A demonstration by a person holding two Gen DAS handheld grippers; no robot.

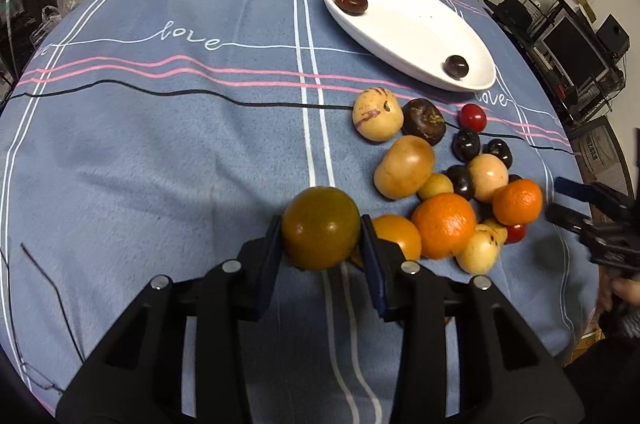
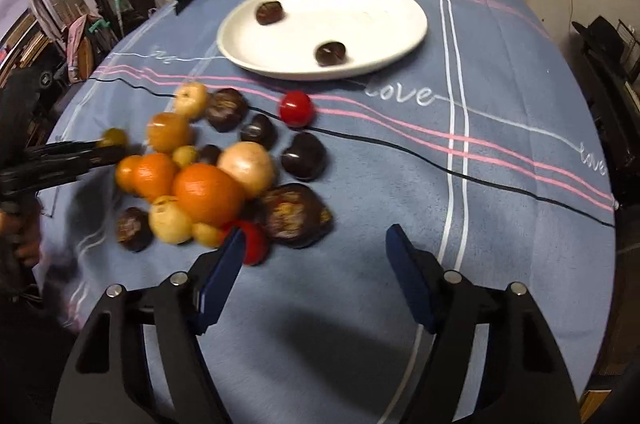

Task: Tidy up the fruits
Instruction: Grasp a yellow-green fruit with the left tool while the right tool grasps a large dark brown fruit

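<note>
A: What do the tools look like?
B: The left claw (image 1: 321, 230) is matte black plastic with dark blue pads and round silver screws on its arms.
A: The other one?
B: The right claw (image 2: 316, 244) has identical black arms, blue pads and silver screws.

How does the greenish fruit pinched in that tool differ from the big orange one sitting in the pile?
The greenish-brown fruit is dull olive and smooth; the large orange is bright with dimpled skin. The greenish-brown fruit is clamped between the left tool pads; the large orange rests untouched on the tablecloth, pressed among other fruit. Both are round and similar in size.
</note>
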